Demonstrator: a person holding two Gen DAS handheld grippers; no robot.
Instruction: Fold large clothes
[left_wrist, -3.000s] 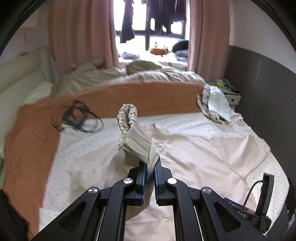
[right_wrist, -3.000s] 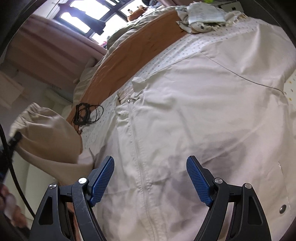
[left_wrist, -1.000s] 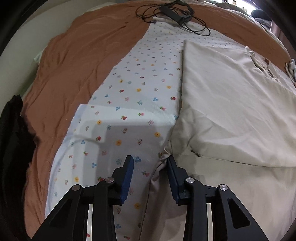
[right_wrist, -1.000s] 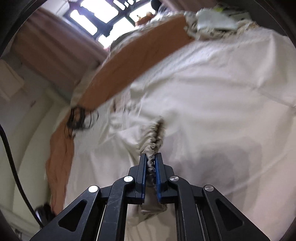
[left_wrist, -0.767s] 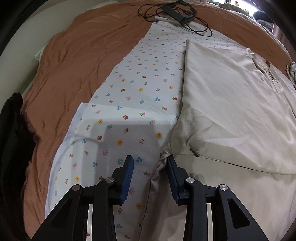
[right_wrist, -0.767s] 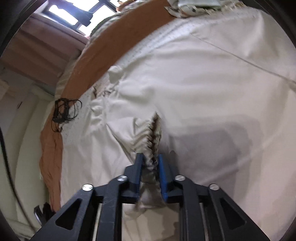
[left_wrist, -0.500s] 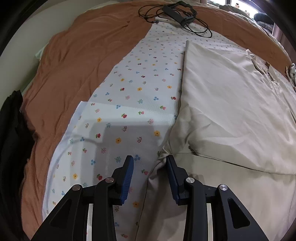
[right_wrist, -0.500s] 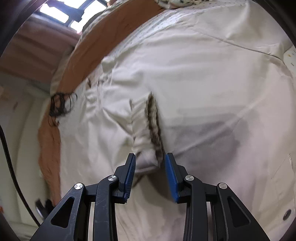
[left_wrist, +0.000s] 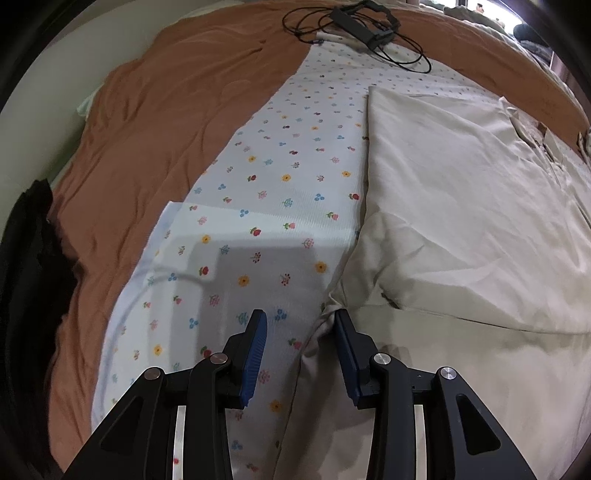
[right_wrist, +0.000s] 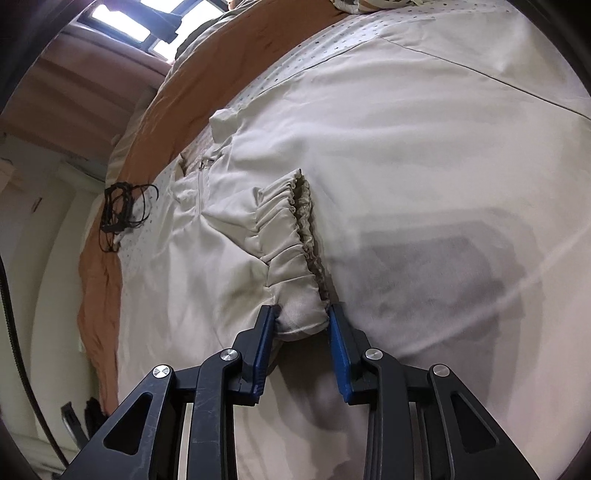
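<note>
A large beige jacket (left_wrist: 461, 206) lies spread on the bed, its sleeve folded across the body. In the right wrist view the jacket (right_wrist: 424, 155) fills the frame and the sleeve's elastic cuff (right_wrist: 295, 236) lies on top of it. My right gripper (right_wrist: 301, 317) is open, its jaws on either side of the cuff's near end. My left gripper (left_wrist: 299, 321) is open at the jacket's left edge, where a bunched fold corner (left_wrist: 330, 306) sits against the right pad.
A white floral sheet (left_wrist: 266, 206) covers the bed beside an orange blanket (left_wrist: 155, 140). A black cable bundle (left_wrist: 365, 26) lies at the far end, and also shows in the right wrist view (right_wrist: 122, 210). Dark cloth (left_wrist: 26, 258) hangs at the left.
My right gripper was shut on the cuff, laid it down on the jacket and opened. My left gripper stayed open at the fold corner and barely moved.
</note>
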